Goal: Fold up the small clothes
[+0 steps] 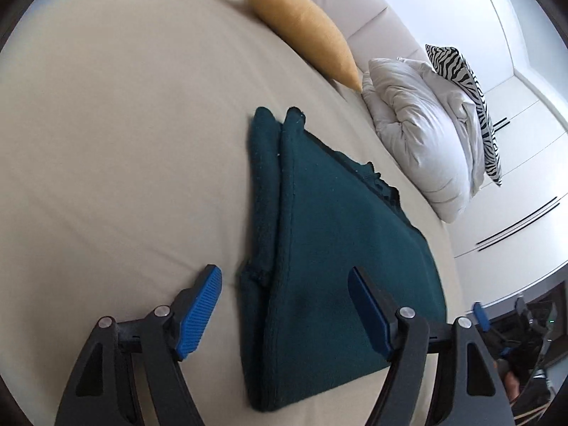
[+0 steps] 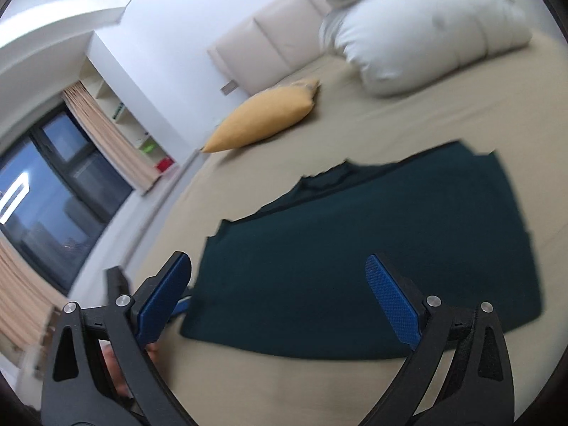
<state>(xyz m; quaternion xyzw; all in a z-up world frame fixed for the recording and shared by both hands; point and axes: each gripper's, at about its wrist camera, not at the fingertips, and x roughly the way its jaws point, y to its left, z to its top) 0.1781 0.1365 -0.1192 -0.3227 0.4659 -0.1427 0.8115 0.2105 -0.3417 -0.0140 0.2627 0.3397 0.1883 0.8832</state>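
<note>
A dark teal fleece garment (image 1: 330,248) lies folded flat on the beige bed sheet (image 1: 124,142). It also shows in the right wrist view (image 2: 372,255). My left gripper (image 1: 284,305) is open and empty, hovering just above the garment's near end, its fingers straddling the folded left edge. My right gripper (image 2: 280,298) is open and empty, held over the garment's near edge. The right gripper's blue finger (image 1: 481,316) shows at the right edge of the left wrist view.
A yellow cushion (image 1: 305,25) and a white duvet bundle (image 1: 426,131) with a zebra-print pillow (image 1: 472,99) lie along the padded headboard (image 2: 269,39). White wardrobe doors (image 1: 525,177) stand beyond the bed. A dark window (image 2: 53,184) with curtains is off the bed's side.
</note>
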